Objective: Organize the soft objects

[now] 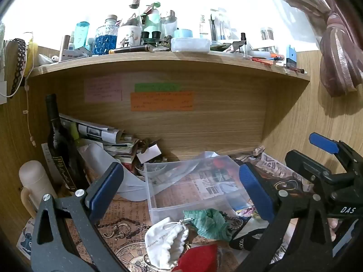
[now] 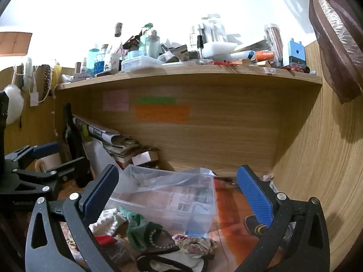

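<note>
White pouch [image 1: 166, 242] lies just below-ahead of the left gripper [image 1: 181, 192], nearer than the right gripper [image 2: 177, 199]; both gape empty.

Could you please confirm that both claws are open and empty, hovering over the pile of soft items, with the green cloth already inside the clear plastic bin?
Not quite. The crumpled green cloth is not inside the clear plastic bin; it lies on the desk just in front of it, as the left wrist view shows. The rest holds: the left claw and right claw are both open and empty over the pile.
</note>
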Motion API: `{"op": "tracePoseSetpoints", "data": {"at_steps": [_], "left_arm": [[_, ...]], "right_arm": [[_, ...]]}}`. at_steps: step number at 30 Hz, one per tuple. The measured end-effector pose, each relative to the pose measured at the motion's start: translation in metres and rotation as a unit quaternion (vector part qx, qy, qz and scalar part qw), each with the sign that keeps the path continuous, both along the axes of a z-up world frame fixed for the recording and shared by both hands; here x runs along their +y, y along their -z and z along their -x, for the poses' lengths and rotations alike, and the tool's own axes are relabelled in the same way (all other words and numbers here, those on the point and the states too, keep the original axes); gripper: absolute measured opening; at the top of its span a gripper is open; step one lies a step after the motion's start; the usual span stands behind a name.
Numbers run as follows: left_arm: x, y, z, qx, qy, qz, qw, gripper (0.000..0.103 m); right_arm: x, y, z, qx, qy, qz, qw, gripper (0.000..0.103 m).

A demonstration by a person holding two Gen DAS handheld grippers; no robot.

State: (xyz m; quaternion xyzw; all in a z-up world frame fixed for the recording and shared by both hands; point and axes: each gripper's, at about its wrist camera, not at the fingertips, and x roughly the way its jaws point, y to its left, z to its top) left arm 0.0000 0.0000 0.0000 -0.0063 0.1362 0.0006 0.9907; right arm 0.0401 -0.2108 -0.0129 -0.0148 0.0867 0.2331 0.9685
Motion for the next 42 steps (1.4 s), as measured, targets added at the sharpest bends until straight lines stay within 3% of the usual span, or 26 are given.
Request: {"op": "tracePoseSetpoints", "data": {"at_steps": [42], "left_arm": [[-0.002,-0.0004,0.0017,-0.005,0.002,0.003,1.0,0.103]], "right_arm": [[0.0019,-0.0007,0.0046,0.006,-0.002,-0.013,1.0,0.103]]}}
